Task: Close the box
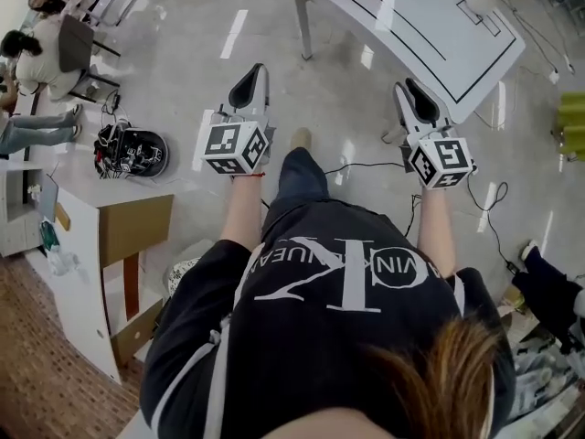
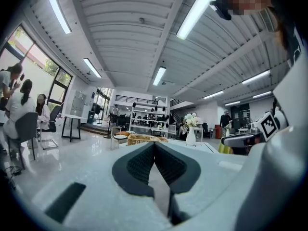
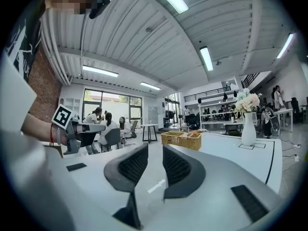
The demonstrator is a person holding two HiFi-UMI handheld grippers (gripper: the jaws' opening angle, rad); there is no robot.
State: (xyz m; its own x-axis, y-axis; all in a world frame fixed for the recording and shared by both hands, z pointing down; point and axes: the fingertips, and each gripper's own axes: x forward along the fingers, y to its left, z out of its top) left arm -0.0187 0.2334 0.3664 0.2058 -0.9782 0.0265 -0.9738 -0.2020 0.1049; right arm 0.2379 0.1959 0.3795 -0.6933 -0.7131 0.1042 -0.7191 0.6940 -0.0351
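Note:
I can make out no box in any view. My left gripper (image 1: 249, 73) is held out over the floor, left of the person's leg; in the left gripper view the left gripper (image 2: 154, 146) has its jaws meeting, shut on nothing. My right gripper (image 1: 413, 90) hangs level with it on the right. In the right gripper view the right gripper (image 3: 155, 150) shows a clear gap between its black ribbed pads, with nothing in it. Both point towards a white table (image 1: 430, 26) ahead that carries a wicker basket (image 3: 181, 138) and a white vase (image 3: 248, 129) of flowers.
The table's metal leg (image 1: 301, 21) stands just ahead of the left gripper. A white cabinet (image 1: 91, 245) is at the near left, with a black device (image 1: 132, 151) on the floor beyond it. Seated people (image 1: 41, 53) are at the far left. Cables (image 1: 494, 218) trail on the floor at right.

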